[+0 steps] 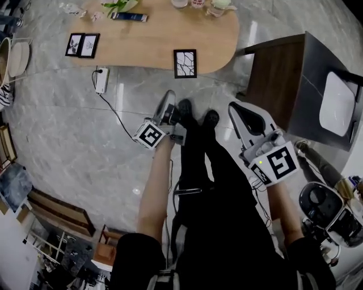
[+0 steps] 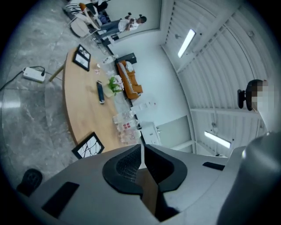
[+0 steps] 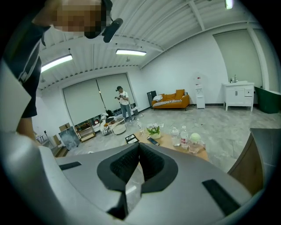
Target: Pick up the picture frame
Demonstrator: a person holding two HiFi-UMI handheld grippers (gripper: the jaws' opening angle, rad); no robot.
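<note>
A black picture frame [image 1: 185, 63] with a white line drawing lies at the near edge of the wooden table [image 1: 153, 39]; the left gripper view shows this picture frame [image 2: 89, 146] just above the jaws. A double black frame [image 1: 82, 45] lies at the table's left end. My left gripper [image 1: 169, 99] hangs over the floor short of the table, jaws shut and empty. My right gripper [image 1: 235, 109] is further right, over the floor beside a dark cabinet, its jaws together with nothing between them. In their own views the left gripper [image 2: 141, 147] and the right gripper [image 3: 139, 145] both point toward the table.
A power strip [image 1: 101, 80] with a trailing cable lies on the floor left of the frame. The dark cabinet [image 1: 283, 79] stands at the right with a white object [image 1: 337, 105] on it. A plant, a remote [image 1: 129, 17] and bottles [image 3: 182, 136] sit on the table. A person [image 3: 122, 102] stands far off.
</note>
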